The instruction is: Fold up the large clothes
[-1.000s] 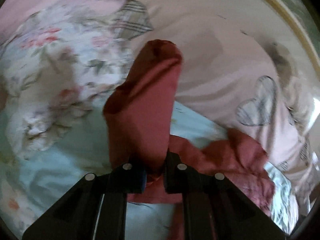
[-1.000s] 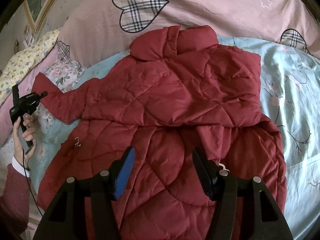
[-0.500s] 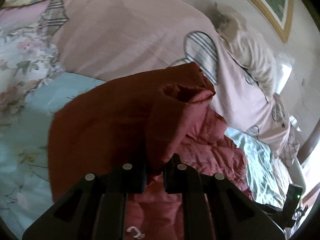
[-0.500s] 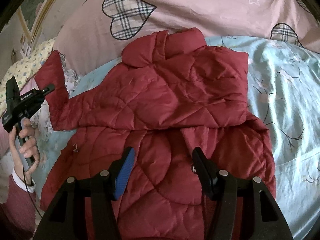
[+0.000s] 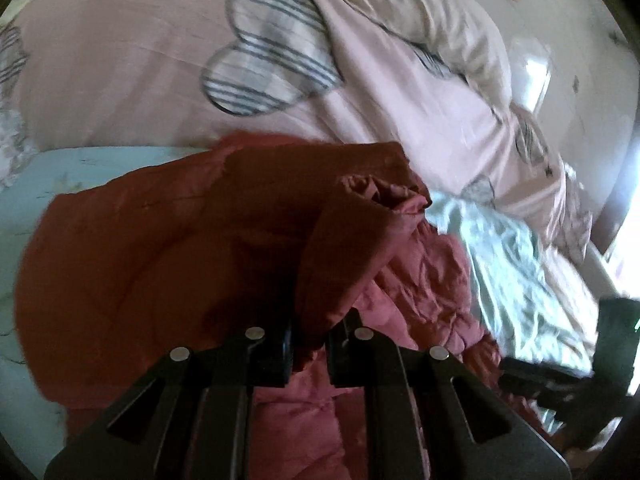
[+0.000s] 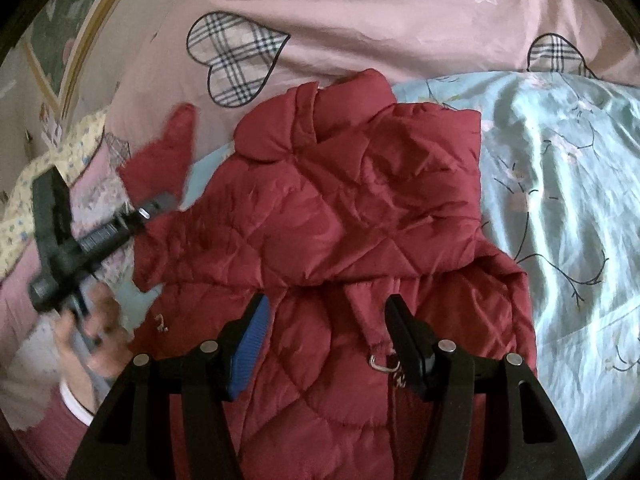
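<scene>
Sleeve: swung in since a second ago, when it stretched out flat to the left edge of the right wrist view; now the sleeve (image 6: 168, 156) stands lifted at upper left of that frame, its cuff over the pink quilt (image 6: 360, 16).
Left gripper: jaws of the left gripper (image 5: 308, 344) pinched tight on the sleeve cloth, low centre of its own view; the cuff opening (image 5: 380, 192) flops just right of centre.
Left hand: the person's hand (image 6: 92, 320) wraps the handle at lower left of the right wrist view, blurred.
Right gripper: the right gripper (image 6: 326, 344) hangs about half open over the jacket's lower half at bottom centre, nothing between the fingers; whether the tips touch the cloth, cannot tell.
Jacket: the red quilted jacket (image 6: 360, 208) lies in mid-frame on the pale blue sheet (image 6: 560, 200), collar toward the top, right side already folded in.
Quilt: pink with plaid hearts, across the top of both views.
</scene>
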Demonstrator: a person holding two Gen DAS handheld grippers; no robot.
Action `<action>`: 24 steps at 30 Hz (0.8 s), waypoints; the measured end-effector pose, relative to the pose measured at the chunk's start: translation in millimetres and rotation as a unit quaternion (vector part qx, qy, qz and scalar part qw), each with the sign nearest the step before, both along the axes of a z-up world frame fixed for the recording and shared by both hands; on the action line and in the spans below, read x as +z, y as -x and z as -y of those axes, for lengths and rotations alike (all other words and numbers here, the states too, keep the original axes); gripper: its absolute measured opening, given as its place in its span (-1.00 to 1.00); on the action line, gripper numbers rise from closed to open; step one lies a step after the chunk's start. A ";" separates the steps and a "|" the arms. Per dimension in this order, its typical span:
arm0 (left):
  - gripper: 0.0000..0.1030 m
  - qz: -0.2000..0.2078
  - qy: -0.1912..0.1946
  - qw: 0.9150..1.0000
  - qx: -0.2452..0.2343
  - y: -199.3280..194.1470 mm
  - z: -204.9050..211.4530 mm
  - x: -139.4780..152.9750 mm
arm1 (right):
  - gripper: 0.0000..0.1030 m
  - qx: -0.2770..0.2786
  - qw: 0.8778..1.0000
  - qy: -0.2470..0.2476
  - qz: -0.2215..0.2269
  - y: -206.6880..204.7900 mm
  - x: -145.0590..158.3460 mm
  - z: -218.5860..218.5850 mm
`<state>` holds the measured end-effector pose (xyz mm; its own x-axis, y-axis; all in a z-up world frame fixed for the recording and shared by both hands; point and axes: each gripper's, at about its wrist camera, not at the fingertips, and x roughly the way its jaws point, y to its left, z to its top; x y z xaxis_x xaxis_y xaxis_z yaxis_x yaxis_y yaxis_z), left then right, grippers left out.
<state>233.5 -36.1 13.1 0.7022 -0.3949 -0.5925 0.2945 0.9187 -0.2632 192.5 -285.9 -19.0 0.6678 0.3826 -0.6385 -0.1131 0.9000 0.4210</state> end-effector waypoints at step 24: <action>-0.69 -0.017 -0.065 0.994 -0.083 10.0 89.3 -54.2 | -0.57 0.010 0.980 -0.192 -0.053 -117.2 -34.5 17.5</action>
<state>223.5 -125.4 -41.2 0.6121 -0.4220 -0.6687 0.4379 0.8851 -0.1577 309.7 -303.4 -53.5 0.5953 0.6209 -0.5100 -0.0669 0.6709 0.7385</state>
